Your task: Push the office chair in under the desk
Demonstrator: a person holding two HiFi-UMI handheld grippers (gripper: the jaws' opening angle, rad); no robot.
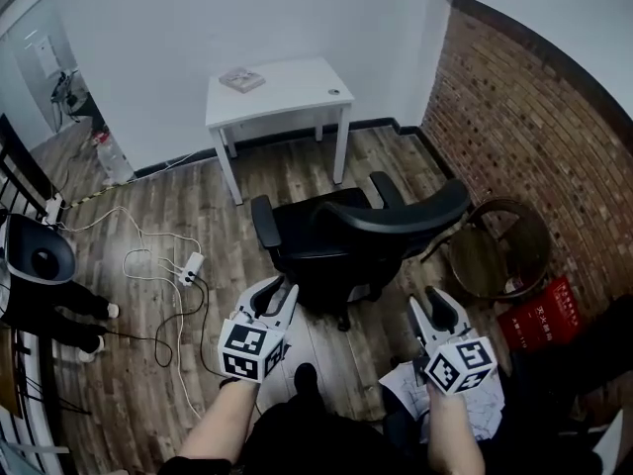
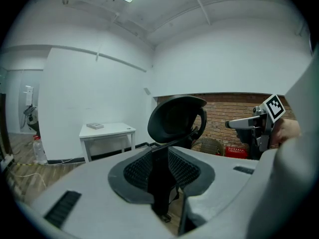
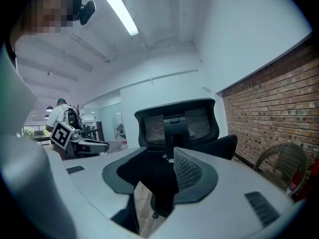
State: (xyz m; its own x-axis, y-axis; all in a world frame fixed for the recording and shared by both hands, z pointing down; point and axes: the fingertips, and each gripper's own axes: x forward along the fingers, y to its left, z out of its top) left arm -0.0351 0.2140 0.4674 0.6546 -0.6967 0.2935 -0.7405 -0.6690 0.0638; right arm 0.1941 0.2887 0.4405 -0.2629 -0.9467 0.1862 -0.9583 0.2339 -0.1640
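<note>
A black office chair (image 1: 356, 231) stands on the wood floor in front of me, its backrest toward me. Beyond it a small white desk (image 1: 282, 92) stands against the far wall, apart from the chair. My left gripper (image 1: 279, 293) hovers just behind the chair's left side, open, with nothing between its pads. My right gripper (image 1: 427, 310) is open too, behind the chair's right side and clear of it. In the left gripper view the chair (image 2: 177, 118) and the desk (image 2: 107, 131) show past the jaws. The right gripper view looks straight at the mesh backrest (image 3: 177, 123).
A brick wall runs along the right, with a wicker chair (image 1: 499, 250) and a red crate (image 1: 539, 315) beside it. A power strip with cables (image 1: 190, 265) lies on the floor to the left. A small flat item (image 1: 242, 79) sits on the desk. Papers (image 1: 406, 389) lie by my feet.
</note>
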